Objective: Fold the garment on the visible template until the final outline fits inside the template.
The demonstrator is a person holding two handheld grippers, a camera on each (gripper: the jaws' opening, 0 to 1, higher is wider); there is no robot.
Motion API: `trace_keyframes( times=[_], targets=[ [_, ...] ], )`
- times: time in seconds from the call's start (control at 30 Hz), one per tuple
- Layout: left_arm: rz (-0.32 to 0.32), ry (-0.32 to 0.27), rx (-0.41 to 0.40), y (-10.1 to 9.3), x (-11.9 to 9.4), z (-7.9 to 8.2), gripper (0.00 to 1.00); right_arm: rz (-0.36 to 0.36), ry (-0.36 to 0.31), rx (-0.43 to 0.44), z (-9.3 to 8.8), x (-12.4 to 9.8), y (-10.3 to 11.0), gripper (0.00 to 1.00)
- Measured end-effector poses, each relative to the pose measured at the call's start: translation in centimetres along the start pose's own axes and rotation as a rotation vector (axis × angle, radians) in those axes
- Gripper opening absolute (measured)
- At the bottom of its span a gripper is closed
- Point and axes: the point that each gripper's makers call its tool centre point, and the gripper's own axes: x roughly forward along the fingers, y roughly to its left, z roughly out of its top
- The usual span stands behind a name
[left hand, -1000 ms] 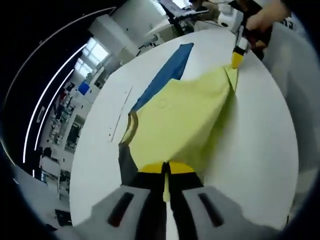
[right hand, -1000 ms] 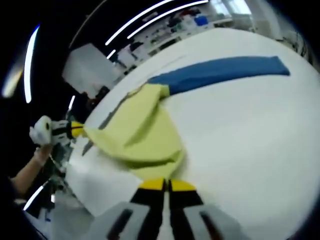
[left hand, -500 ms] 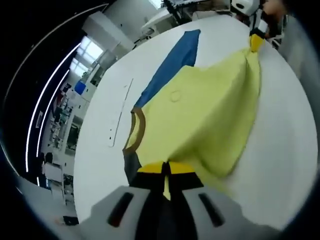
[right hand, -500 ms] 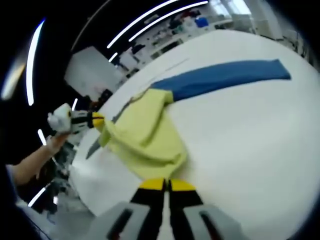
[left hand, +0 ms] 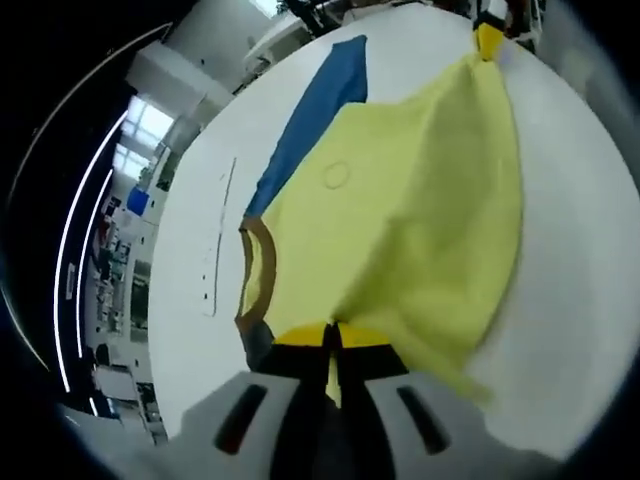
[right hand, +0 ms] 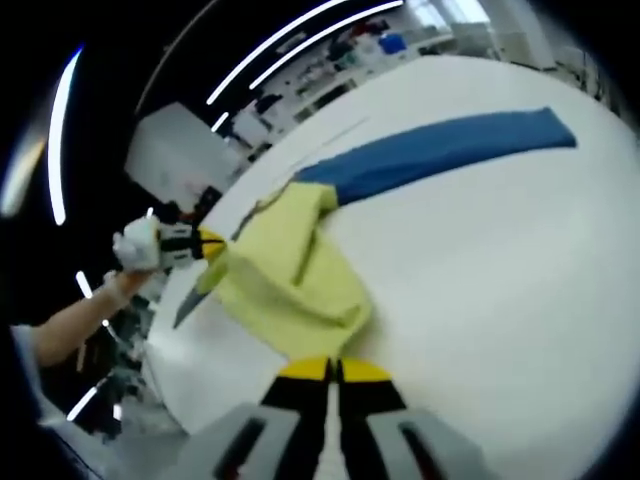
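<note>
A yellow garment (left hand: 400, 220) with a brown collar (left hand: 262, 262) hangs stretched above a white table (left hand: 200, 290), over a long blue template strip (left hand: 310, 120). My left gripper (left hand: 332, 345) is shut on one end of the yellow garment, and the right gripper (left hand: 488, 40) pinches its far corner at the top of the left gripper view. In the right gripper view my right gripper (right hand: 330, 372) is shut on the yellow garment (right hand: 290, 280), the left gripper (right hand: 205, 245) holds the other end at left, and the blue template strip (right hand: 440, 150) lies beyond.
A gloved hand and sleeve (right hand: 110, 280) carry the left gripper. Thin pencil-like lines (left hand: 218, 240) mark the table (right hand: 500, 300) left of the collar. Shelves and ceiling lights stand behind the table's far edge.
The garment has been pulled wider and lifted between the two grippers. The far gripper sits farther from the left camera, and the cloth is spread flatter than a second ago.
</note>
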Motion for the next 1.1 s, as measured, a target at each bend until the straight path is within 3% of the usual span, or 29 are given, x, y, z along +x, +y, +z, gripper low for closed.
trace_keyframes(
  times=[0.13,0.17,0.23,0.4,0.47,0.63,0.7,0.83,0.97,1.1],
  targets=[
    [-0.006,-0.001,-0.035,-0.2,0.1,-0.2,0.0,0.003,-0.001,0.0,0.2,0.0,0.1,0.0],
    [-0.007,-0.013,-0.093,-0.2,0.0,-0.2,0.0,0.003,-0.001,-0.001,0.2,0.0,0.1,0.0],
    [-0.008,-0.034,-0.133,-0.1,-0.2,0.1,0.02,0.006,-0.002,-0.001,0.3,0.0,0.2,0.0],
    [-0.026,-0.075,-0.309,-0.2,-1.0,-0.2,0.24,0.007,-0.001,-0.002,0.3,-0.1,0.4,0.0],
    [-0.045,-0.121,-0.405,-0.7,-1.4,-0.2,0.33,0.008,0.001,0.001,0.4,-0.1,0.2,0.0],
    [-0.061,-0.156,-0.464,-1.4,-2.6,-0.3,0.53,0.014,0.0,0.002,0.3,-0.2,0.2,0.0],
    [-0.061,-0.16,-0.491,-1.8,-3.2,-0.4,0.57,0.016,0.0,0.001,0.2,-0.2,0.2,0.0],
    [-0.085,-0.187,-0.628,-2.6,-3.8,-1.3,0.68,0.017,0.002,-0.003,0.2,-0.2,0.1,0.0],
    [-0.102,-0.204,-0.778,-3.4,-4.1,-2.0,0.67,0.02,0.005,-0.006,0.0,-0.3,0.4,0.0],
    [-0.104,-0.193,-0.832,-4.0,-4.5,-2.5,0.58,0.024,0.004,-0.006,-0.1,-0.5,0.7,0.0]
  ],
)
